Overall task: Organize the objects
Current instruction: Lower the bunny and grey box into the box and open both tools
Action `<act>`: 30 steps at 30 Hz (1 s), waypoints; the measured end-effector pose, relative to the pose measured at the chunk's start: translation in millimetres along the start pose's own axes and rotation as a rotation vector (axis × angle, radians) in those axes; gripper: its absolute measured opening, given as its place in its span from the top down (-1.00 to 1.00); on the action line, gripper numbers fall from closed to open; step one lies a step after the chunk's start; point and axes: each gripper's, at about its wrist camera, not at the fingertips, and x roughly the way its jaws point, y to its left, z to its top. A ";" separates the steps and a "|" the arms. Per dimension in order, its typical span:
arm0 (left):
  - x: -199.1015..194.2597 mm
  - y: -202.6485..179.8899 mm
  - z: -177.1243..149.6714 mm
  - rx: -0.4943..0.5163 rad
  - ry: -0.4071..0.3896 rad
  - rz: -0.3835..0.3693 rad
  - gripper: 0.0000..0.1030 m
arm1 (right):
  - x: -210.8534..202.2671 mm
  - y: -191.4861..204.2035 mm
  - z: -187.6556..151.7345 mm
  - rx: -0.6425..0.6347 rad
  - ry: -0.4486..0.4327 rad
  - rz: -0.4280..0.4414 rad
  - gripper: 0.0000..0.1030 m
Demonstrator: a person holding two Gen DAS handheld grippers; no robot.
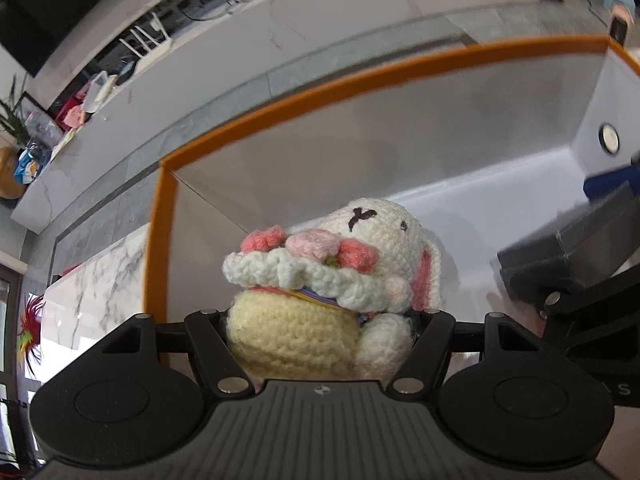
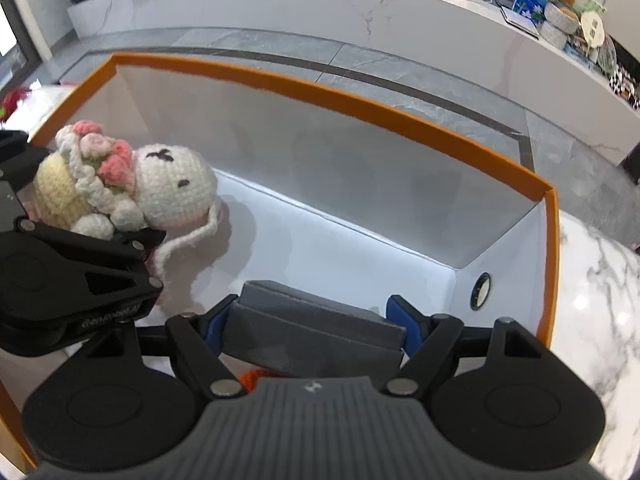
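My left gripper is shut on a crocheted white bunny with a cream body and pink flowers, held inside the left part of an orange-rimmed white box. The bunny also shows in the right wrist view, with its string trailing on the box floor. My right gripper is shut on a dark grey box between its blue pads, over the box interior near the right wall. The grey box shows at the right of the left wrist view.
The orange-rimmed box stands on a white marbled table. A round magnet sits on its right wall. Behind is a grey tiled floor and a long marble counter with cables, toys and bags.
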 end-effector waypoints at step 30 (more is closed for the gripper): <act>10.9 -8.6 -21.9 0.022 0.176 -0.103 -0.58 | 0.0 7.2 -26.2 -0.077 0.084 -0.001 -0.57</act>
